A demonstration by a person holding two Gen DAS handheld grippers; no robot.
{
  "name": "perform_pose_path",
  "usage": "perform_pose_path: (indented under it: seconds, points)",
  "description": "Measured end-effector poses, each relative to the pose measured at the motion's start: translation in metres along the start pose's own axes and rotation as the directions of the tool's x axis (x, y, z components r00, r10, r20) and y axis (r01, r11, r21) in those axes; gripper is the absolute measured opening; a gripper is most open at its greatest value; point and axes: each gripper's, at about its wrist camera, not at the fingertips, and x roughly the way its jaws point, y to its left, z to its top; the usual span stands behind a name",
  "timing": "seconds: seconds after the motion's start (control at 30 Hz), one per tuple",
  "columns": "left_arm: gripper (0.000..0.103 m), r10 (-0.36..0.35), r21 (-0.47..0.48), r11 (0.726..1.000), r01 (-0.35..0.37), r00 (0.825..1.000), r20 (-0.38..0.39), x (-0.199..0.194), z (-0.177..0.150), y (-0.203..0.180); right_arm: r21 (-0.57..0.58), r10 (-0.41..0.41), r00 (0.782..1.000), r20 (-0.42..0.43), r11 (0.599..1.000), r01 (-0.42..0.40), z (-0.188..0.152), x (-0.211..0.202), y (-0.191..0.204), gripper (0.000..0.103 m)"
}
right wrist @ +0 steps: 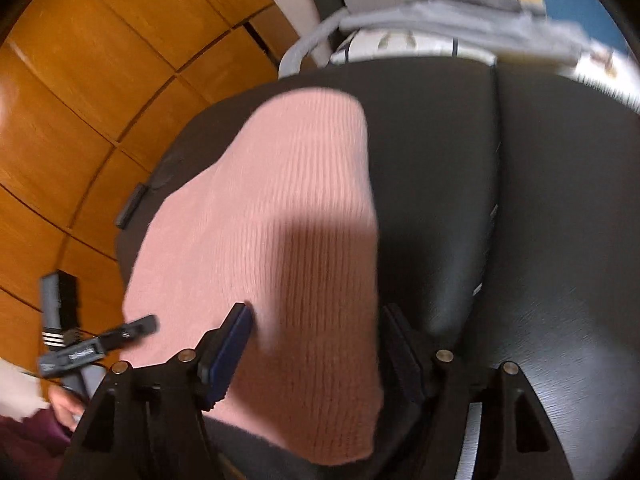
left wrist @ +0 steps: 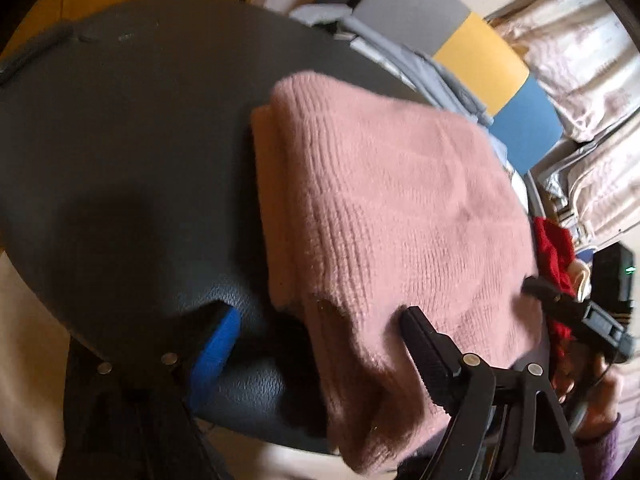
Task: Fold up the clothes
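Note:
A pink knit sweater (left wrist: 392,216) lies folded on a black leather seat (left wrist: 120,140). It also shows in the right wrist view (right wrist: 260,220). My left gripper (left wrist: 320,328) is open, its jaws wide, straddling the sweater's near corner; the right finger (left wrist: 424,340) rests on the knit and the blue-padded left finger (left wrist: 218,344) is over the seat. My right gripper (right wrist: 320,332) is open over the sweater's near edge, blue-padded finger (right wrist: 234,340) on the knit. The other gripper shows at the left edge (right wrist: 100,344).
Grey clothes (left wrist: 420,64) lie behind the seat, near yellow (left wrist: 480,56) and blue panels. A red garment (left wrist: 554,252) lies at the right. Beige bedding (left wrist: 592,80) is far right. Wooden floor (right wrist: 80,120) lies left of the seat (right wrist: 540,200).

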Motion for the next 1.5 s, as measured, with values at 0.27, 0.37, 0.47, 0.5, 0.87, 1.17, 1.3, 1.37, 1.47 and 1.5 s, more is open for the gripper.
perform_pose_path:
  seconds: [0.27,0.37,0.47,0.5,0.87,1.17,1.3,1.37,1.47,1.5]
  points:
    - [0.083,-0.126,-0.063,0.99,0.126,0.992,0.011,0.003,0.006,0.017,0.135,0.197,0.98,-0.005,0.971,-0.195,0.004,0.028,-0.016,0.07]
    - [0.058,-0.124,-0.029,0.992,0.124,0.992,0.006,0.006,0.007,0.015,0.151,0.2,0.98,-0.018,0.969,-0.195,0.005,0.036,-0.011,0.055]
    - [0.046,-0.131,-0.018,0.991,0.131,0.991,0.011,0.009,0.008,0.017,0.132,0.155,0.987,-0.03,0.98,-0.15,0.008,0.039,0.003,0.043]
    - [0.04,-0.14,-0.02,0.99,0.14,0.99,0.014,0.009,0.007,0.019,0.114,0.134,0.99,-0.03,0.985,-0.13,0.01,0.04,0.01,0.041]
    - [0.028,0.008,-0.012,1.0,-0.005,0.969,0.249,-0.045,0.046,0.068,-0.174,0.07,0.997,-0.019,0.982,-0.073,0.071,0.086,0.142,0.028]
    - [0.027,0.22,-0.185,0.97,-0.159,0.899,0.38,-0.069,0.097,0.16,-0.387,0.117,0.992,-0.036,0.914,-0.122,0.138,0.192,0.263,0.028]
    - [0.027,0.285,-0.249,0.948,-0.2,0.879,0.381,-0.063,0.117,0.193,-0.467,0.115,0.993,-0.035,0.876,-0.118,0.161,0.237,0.305,0.028]
    - [0.027,0.311,-0.279,0.937,-0.213,0.873,0.377,-0.059,0.124,0.207,-0.494,0.114,0.993,-0.038,0.861,-0.118,0.173,0.259,0.321,0.028]
    - [0.027,0.332,-0.315,0.923,-0.219,0.868,0.37,-0.06,0.128,0.23,-0.493,0.106,0.993,-0.056,0.862,-0.12,0.188,0.279,0.323,0.028]
    - [0.027,0.341,-0.319,0.92,-0.227,0.866,0.367,-0.058,0.128,0.234,-0.498,0.099,0.993,-0.06,0.859,-0.116,0.191,0.283,0.321,0.029]
